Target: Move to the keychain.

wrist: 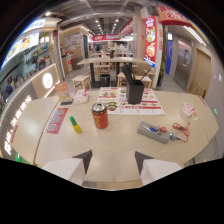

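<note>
Two fingers of your gripper (113, 162) stood spread apart with bare table (115, 145) showing between them, and nothing was held. The keychain (175, 131) lay well off to the right and farther out than the fingertips, a tangle of red cord and small metal pieces just past the right end of a flat grey case (154, 132). To close on it well, you would have needed to swing the gripper rightward and forward, passing the near side of the grey case rather than over it, and keep the fingers spread so the keychain ended up centred between them. The red can (100, 115) and the yellow-green marker (75, 124) sat to the left of that path and should not have been in the way; the black utensil holder (135, 91) stood farther back on a printed menu mat (131, 101).

As far as I could judge, the keychain's long axis ran roughly left to right, with the key end near the case and the red loop trailing off to the right. Its finer details were too small to make out.
</note>
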A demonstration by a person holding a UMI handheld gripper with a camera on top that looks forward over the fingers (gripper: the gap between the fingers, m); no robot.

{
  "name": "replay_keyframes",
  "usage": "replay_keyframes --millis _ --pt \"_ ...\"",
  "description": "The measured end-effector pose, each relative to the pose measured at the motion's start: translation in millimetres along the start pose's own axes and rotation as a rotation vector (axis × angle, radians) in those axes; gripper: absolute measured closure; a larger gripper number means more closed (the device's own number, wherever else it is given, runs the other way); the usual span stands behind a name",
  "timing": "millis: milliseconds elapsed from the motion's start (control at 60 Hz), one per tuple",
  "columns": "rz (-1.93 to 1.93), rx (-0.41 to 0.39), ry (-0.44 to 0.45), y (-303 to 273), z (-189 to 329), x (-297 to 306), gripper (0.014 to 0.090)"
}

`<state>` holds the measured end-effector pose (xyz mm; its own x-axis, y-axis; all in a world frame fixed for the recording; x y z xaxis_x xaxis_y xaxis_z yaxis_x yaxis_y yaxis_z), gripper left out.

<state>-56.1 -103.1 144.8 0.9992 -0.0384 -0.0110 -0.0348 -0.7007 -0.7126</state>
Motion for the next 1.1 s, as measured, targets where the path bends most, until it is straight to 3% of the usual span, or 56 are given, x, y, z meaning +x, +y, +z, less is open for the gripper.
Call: replay_keyframes --millis 167,367,583,1100 --pt "0.008 -0.024 0.008 10.9 0.8 38.6 0.0203" --pt "0.014 -0.041 0.092 19.5 15.0 116.4 0.0204" --pt "0.025 -0.035 0.123 4.5 52.9 172.6 0.0204" --pt "0.005 -0.04 0.074 -40.6 149.0 195.3 0.0201"
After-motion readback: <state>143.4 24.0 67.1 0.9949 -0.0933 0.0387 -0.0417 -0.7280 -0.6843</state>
